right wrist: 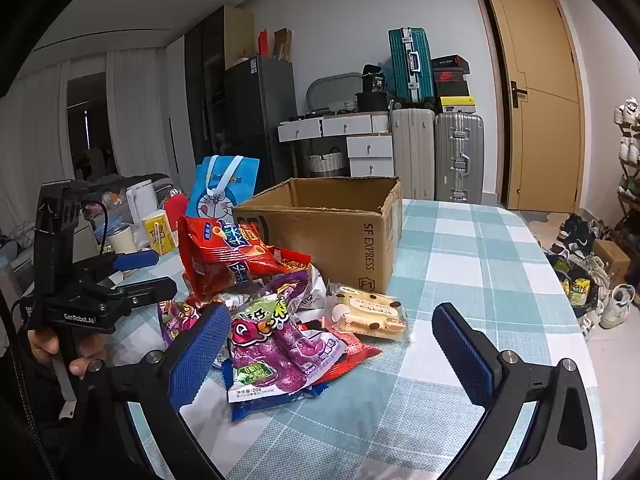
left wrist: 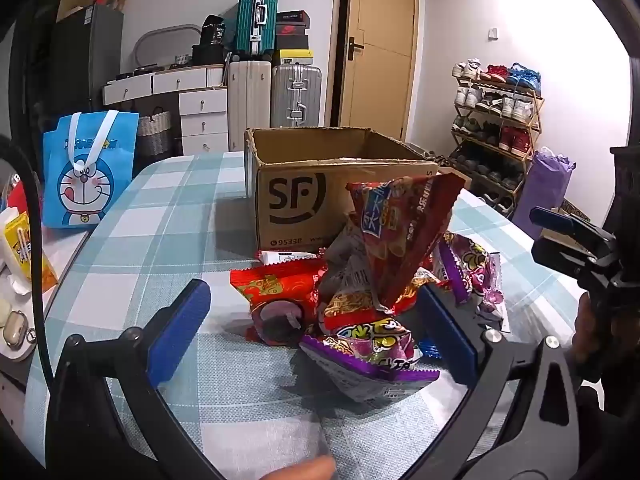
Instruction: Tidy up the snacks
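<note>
Snack pile (right wrist: pixel 280 312) heaped on desk just in front of open cardboard box (right wrist: pixel 332 228). Red chip bag (right wrist: pixel 224 256) on top, tilted up, leaning toward box. Purple gummy packet (right wrist: pixel 276 344) lying flat at near edge, weight label facing out. Clear-wrapped cream cake with brown dots (right wrist: pixel 368 312) beside pile, close to box corner. Red packet (left wrist: pixel 276 284) flat beneath, partly covered. Box upright, flaps open, SF logo on side.
</note>
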`<state>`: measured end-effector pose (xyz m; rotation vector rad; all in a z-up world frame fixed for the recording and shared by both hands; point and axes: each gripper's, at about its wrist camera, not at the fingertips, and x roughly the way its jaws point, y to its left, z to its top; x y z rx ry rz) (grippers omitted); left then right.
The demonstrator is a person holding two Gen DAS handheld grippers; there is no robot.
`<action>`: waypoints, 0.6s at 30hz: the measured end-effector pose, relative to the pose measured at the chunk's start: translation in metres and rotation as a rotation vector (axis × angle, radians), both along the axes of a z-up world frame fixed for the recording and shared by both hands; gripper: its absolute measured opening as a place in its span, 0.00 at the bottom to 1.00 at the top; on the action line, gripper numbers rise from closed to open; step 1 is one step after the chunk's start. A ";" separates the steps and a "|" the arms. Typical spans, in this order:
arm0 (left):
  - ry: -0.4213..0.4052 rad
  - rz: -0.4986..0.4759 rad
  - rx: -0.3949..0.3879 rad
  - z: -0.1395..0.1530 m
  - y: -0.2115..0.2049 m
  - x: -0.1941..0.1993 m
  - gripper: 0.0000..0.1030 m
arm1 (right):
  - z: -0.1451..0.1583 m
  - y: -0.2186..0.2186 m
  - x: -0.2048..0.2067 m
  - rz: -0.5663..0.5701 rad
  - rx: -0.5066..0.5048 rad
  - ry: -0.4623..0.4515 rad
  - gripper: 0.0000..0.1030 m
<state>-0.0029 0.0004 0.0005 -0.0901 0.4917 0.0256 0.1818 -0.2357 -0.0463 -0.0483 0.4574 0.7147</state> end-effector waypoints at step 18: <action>0.028 0.000 0.009 0.000 -0.001 0.002 0.99 | 0.000 0.000 0.001 -0.002 -0.001 -0.001 1.00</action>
